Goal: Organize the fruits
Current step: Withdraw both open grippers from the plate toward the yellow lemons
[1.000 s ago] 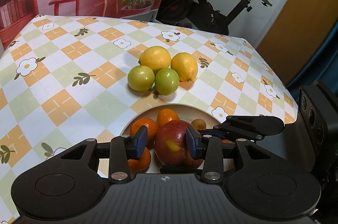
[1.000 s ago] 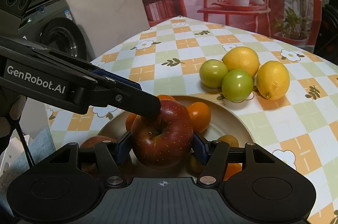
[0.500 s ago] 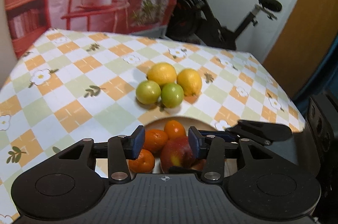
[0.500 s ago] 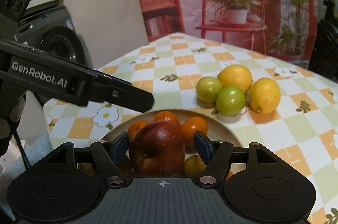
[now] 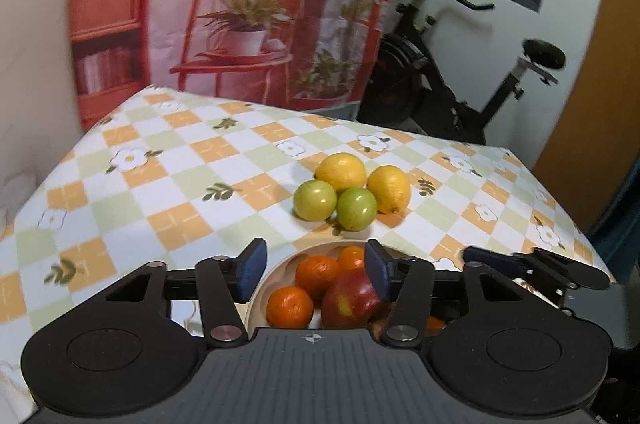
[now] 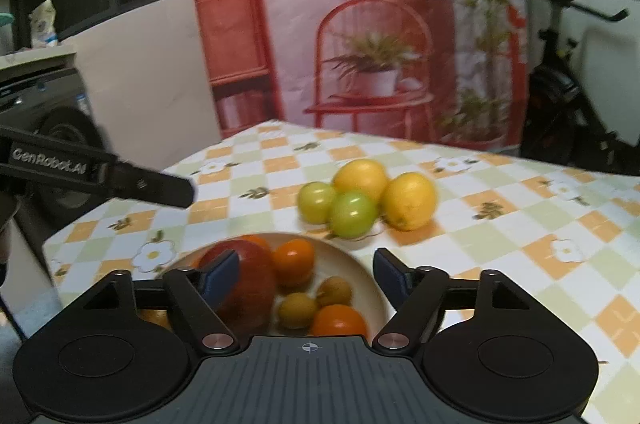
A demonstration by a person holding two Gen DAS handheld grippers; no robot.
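Note:
A red apple (image 6: 248, 280) lies in the cream bowl (image 6: 360, 264) among tangerines (image 6: 294, 260) and two small brownish fruits (image 6: 296, 310). My right gripper (image 6: 306, 276) hovers just in front of the bowl, its jaws opening. Its left pad overlaps the apple in the picture and does not grip it. My left gripper (image 5: 315, 268) stands over the bowl's (image 5: 288, 256) near rim with its jaws opening and nothing between them. Below it I see the apple (image 5: 348, 300) and tangerines (image 5: 290, 306). Beyond the bowl, two lemons (image 5: 342, 171) and two green fruits (image 5: 315, 200) sit bunched on the tablecloth.
The checked tablecloth (image 5: 180, 184) spreads left and behind the fruit. An exercise bike (image 5: 460, 96) stands past the far table edge. A washing machine (image 6: 48, 112) is off the table's left side. One finger of the left gripper (image 6: 152, 184) reaches in from the left of the right wrist view.
The right jaws have let go of the apple, which now rests in the bowl. Both grippers have pulled back, tilted up and spread their jaws wider.

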